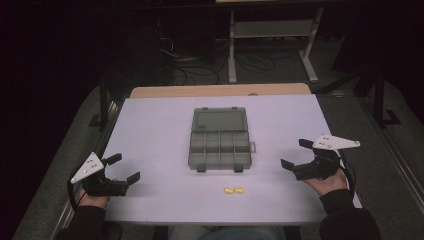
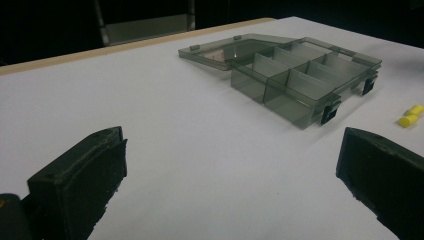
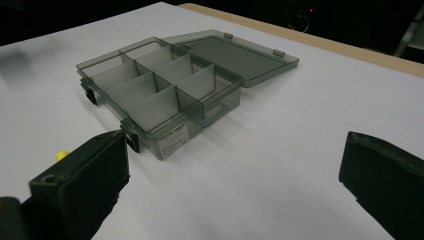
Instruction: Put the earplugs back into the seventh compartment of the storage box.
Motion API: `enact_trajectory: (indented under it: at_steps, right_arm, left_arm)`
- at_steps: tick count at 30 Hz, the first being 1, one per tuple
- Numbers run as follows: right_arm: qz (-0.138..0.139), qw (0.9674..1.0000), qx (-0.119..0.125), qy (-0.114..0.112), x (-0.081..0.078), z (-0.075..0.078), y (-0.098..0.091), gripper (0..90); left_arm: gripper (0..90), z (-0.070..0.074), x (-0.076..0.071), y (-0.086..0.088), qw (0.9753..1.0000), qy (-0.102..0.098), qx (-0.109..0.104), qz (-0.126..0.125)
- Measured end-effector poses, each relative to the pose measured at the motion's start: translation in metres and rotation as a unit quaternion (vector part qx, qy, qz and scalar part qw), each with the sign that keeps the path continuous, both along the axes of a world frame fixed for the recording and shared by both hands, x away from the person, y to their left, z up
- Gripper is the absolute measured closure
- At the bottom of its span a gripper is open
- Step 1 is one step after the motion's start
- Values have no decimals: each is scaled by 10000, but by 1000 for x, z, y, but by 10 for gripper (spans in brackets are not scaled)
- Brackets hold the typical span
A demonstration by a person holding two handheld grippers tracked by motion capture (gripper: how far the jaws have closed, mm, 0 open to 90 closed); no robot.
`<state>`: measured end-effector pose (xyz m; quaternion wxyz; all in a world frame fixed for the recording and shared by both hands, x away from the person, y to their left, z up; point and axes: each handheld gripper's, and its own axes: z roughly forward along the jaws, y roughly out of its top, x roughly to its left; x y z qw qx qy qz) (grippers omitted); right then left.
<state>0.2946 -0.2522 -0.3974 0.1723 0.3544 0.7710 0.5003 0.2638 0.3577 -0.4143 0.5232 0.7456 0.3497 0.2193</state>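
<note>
While both hands are resting at lower frame corners, left gripper [image 1: 121, 168] & right gripper [image 1: 296, 153] gaping wide, gripping nothing; two small yellow plastic pieces [image 1: 234, 190] lying bottom-centre, near open smoky-grey plastic compartment box [image 1: 220, 142] at centre.

Beyond the grippers, a dark room: grey floor [image 1: 380, 165], tangled cables [image 1: 200, 65], and a white metal rack [image 1: 272, 30].

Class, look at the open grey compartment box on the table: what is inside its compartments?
The compartment box looks empty: bare dividers and floors. Its near wall hides some floor. The two yellow pieces lie outside on the table.
</note>
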Motion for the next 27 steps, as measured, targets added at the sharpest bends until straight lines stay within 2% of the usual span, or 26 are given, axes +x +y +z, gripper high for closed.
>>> enact_trajectory:
  at_steps: [16,27]
  right_arm:
    - [67,9999,-63,45,0,1,2,0]
    - [246,9993,-246,97,-2,12,9,0]
  left_arm:
    - [0,-1,0,-1,10000,0,15,-22]
    - [0,0,-1,-2,10000,-28,36,-30]
